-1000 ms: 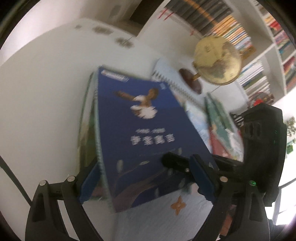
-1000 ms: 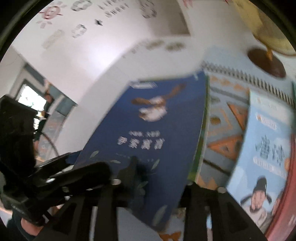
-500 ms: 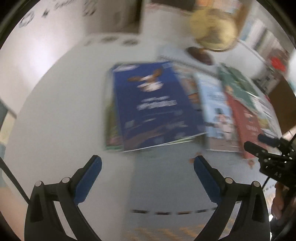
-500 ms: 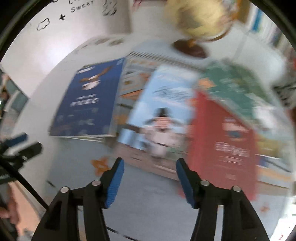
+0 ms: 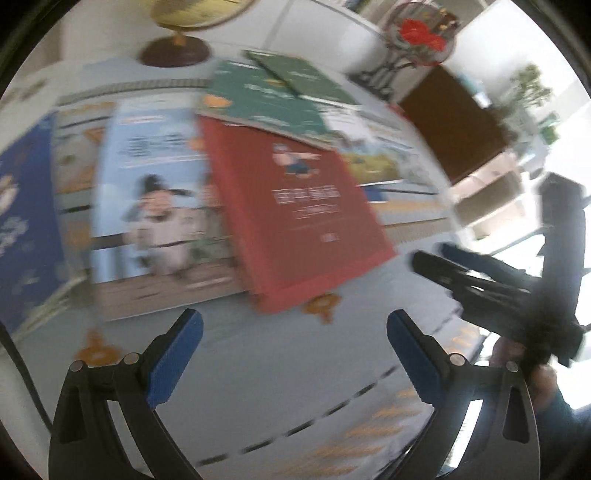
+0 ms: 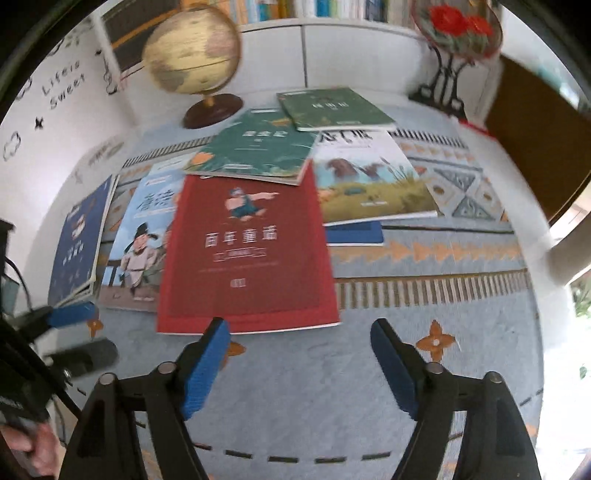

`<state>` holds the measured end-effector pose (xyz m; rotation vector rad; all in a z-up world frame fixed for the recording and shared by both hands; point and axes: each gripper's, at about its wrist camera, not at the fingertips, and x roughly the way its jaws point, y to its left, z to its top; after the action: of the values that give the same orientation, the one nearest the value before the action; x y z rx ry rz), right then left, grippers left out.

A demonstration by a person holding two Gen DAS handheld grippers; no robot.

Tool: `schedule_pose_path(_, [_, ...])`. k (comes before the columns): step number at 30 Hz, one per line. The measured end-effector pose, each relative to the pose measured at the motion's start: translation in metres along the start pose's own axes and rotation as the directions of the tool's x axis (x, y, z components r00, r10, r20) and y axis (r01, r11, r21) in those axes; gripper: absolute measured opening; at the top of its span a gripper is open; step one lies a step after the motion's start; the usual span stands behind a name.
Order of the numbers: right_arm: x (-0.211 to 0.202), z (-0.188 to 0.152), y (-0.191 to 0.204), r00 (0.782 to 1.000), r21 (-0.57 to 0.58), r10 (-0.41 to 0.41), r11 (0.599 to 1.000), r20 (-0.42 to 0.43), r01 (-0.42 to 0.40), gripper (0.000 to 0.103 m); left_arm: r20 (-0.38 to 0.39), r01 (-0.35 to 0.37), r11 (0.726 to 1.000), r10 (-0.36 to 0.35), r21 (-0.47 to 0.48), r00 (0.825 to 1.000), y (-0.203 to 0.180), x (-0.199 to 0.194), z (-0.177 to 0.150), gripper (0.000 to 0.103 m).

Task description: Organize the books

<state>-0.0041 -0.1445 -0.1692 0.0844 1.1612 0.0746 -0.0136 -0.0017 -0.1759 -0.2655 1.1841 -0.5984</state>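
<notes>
Several books lie overlapping on a patterned cloth. A red book (image 6: 243,251) lies on top in the middle, over a light blue book (image 6: 140,236). A dark blue book (image 6: 79,240) is at the far left. Two green books (image 6: 258,147) and a white book with a landscape (image 6: 369,173) lie behind. My right gripper (image 6: 300,325) hovers just in front of the red book's near edge, its jaws closing with nothing between them. My left gripper (image 5: 294,317) stands wide open and empty, in front of the red book (image 5: 295,210).
A globe (image 6: 192,55) on a wooden foot stands at the back left. A black stand with a red-flowered plate (image 6: 458,26) is at the back right, beside a brown panel (image 6: 535,147). The cloth (image 6: 369,406) shows bare in front. A white wall bounds the left.
Both grippers were at the dark blue book a second ago. They have let it go and swung right; it now lies flat at the left and both grippers are empty.
</notes>
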Motion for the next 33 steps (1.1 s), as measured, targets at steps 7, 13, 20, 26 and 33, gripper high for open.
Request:
schedule_pose_path(7, [0.037,0.002,-0.022,0.988,0.007,0.123,0.992,-0.096,-0.122,0.035,0.023,0.01,0.998,-0.008,-0.069,1.0,-0.006,0.025,0.0,0.098])
schedule_pose_path(13, [0.058,0.007,-0.029,0.97,-0.021,0.184,0.982,-0.158,-0.19,0.035,0.073,0.045,0.985,-0.033,-0.166,0.997,0.0,0.035,-0.004,0.095])
schedule_pose_path(20, [0.069,0.011,-0.032,0.94,-0.005,0.276,0.959,-0.202,-0.283,0.037,0.097,0.052,0.971,-0.03,-0.234,0.995,0.008,0.038,-0.002,0.095])
schedule_pose_path(26, [0.061,0.014,-0.031,0.941,-0.055,0.267,0.957,-0.209,-0.284,0.037,0.046,-0.009,0.962,0.022,-0.273,0.999,0.01,0.042,-0.002,0.095])
schedule_pose_path(33, [0.069,0.013,-0.04,0.921,-0.022,0.303,0.948,-0.244,-0.318,0.037,-0.048,-0.268,0.92,0.266,-0.286,0.963,0.018,0.026,-0.018,0.096])
